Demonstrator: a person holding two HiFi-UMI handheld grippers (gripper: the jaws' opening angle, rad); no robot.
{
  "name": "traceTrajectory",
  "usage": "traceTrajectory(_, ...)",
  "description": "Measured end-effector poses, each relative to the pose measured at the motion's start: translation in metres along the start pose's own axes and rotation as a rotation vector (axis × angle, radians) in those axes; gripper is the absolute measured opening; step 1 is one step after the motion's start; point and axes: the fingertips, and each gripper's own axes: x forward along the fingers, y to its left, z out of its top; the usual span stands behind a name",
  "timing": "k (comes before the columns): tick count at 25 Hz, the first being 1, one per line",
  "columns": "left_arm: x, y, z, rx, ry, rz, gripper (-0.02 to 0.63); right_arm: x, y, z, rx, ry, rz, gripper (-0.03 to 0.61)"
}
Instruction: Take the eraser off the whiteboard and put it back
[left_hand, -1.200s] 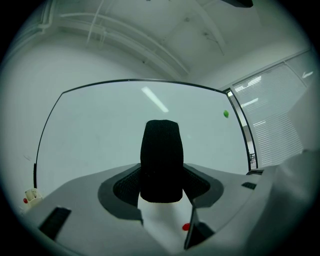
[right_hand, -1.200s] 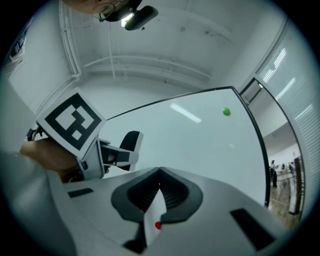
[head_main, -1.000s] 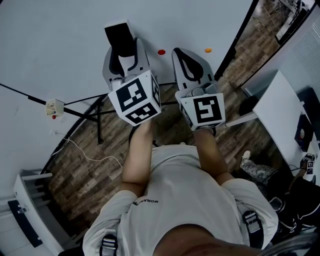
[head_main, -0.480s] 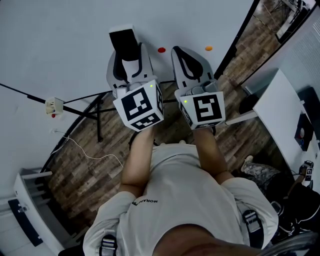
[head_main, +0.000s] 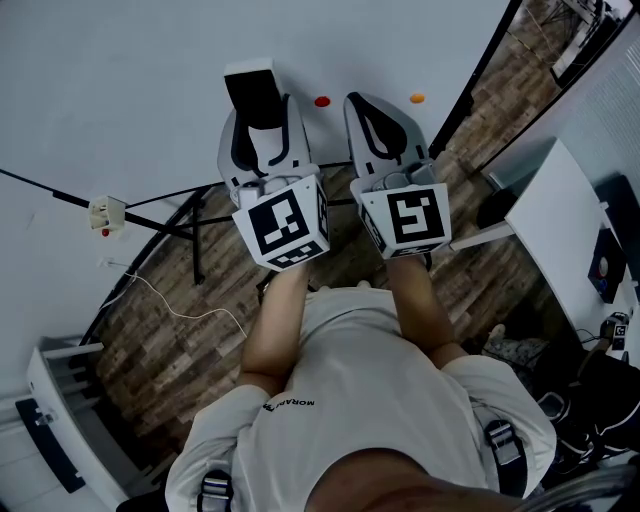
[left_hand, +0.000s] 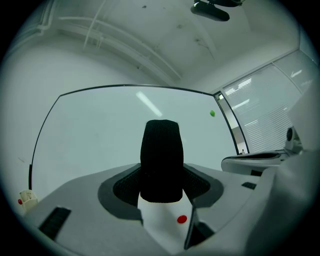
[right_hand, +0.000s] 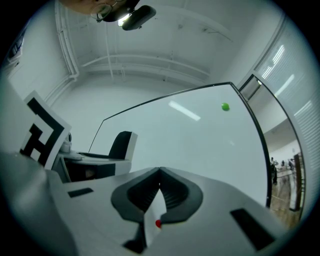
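The eraser (head_main: 252, 92), a white block with a black felt face, sits between the jaws of my left gripper (head_main: 262, 125), which is shut on it in front of the whiteboard (head_main: 130, 70). In the left gripper view the black felt (left_hand: 160, 160) stands upright between the pads, with the whiteboard (left_hand: 95, 135) behind it. Whether the eraser touches the board I cannot tell. My right gripper (head_main: 378, 120) is level beside it, to the right, shut with nothing in it. Its pads meet at the tip (right_hand: 160, 173). The right gripper view shows the held eraser (right_hand: 123, 145) to its left.
A red magnet (head_main: 321, 101) and an orange magnet (head_main: 417, 98) stick to the board just beyond the grippers. A small box (head_main: 108, 213) hangs at the board's lower edge above black stand legs (head_main: 185, 228) and a cable. A white table (head_main: 560, 235) stands at the right.
My left gripper with the eraser has drifted a little to the right, closer to the right gripper. The right gripper has stayed still.
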Motion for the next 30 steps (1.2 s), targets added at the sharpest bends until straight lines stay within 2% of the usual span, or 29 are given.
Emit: traceTrajectory(30,-0.018,-0.006,0.0,0.014,-0.072,0.007,0.236,0.001,-0.003,-0.005,0.009,0.007,-0.01,0.012)
